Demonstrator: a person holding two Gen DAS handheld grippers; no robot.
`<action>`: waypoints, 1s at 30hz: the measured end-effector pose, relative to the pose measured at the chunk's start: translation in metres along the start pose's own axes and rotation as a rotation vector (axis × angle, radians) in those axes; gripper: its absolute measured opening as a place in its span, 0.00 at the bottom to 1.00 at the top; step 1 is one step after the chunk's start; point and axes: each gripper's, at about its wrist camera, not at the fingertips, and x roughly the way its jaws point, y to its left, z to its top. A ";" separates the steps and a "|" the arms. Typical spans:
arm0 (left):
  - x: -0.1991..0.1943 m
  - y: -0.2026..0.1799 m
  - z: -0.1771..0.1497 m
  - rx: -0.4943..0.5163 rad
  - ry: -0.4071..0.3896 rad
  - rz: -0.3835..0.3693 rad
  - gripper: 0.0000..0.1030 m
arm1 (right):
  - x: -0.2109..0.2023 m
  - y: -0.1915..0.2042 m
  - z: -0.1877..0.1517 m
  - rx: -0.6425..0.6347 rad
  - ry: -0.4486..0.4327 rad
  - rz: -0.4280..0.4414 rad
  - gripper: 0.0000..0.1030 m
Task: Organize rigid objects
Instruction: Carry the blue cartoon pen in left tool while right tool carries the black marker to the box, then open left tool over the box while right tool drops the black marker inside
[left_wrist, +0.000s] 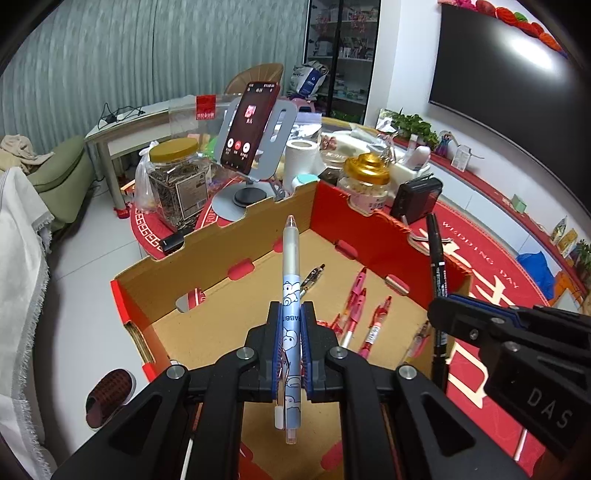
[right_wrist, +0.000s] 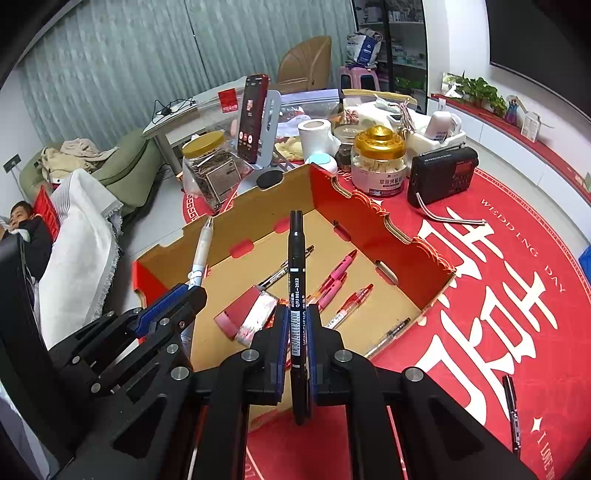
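Beyond the box (right_wrist: 384, 221), only right view shows radio (right_wrist: 441, 175).

Ahead of our claws we see the round table (right_wrist: 517, 258) in its red printed cloth. On it sit the open cardboard box (right_wrist: 369, 218), beyond that two jars (right_wrist: 376, 162) and a black radio (right_wrist: 441, 173), and a black pen (right_wrist: 511, 417) lying to our right.

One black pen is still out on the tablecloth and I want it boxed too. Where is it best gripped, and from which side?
Grip the black pen across the middle of its barrel, coming down from above. It lies flat on the red tablecloth, lengthwise away from the camera, with bare cloth on both sides, so the fingers probably fit either side of its narrow width.
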 end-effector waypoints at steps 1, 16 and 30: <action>0.003 0.001 0.001 -0.003 0.006 0.000 0.10 | 0.002 0.000 0.001 0.000 0.001 -0.001 0.10; 0.022 0.016 0.010 -0.030 0.046 0.008 0.10 | 0.025 0.005 0.021 0.018 0.002 0.031 0.10; 0.030 0.016 0.012 -0.019 0.063 0.015 0.10 | 0.033 0.006 0.020 0.013 0.019 0.034 0.10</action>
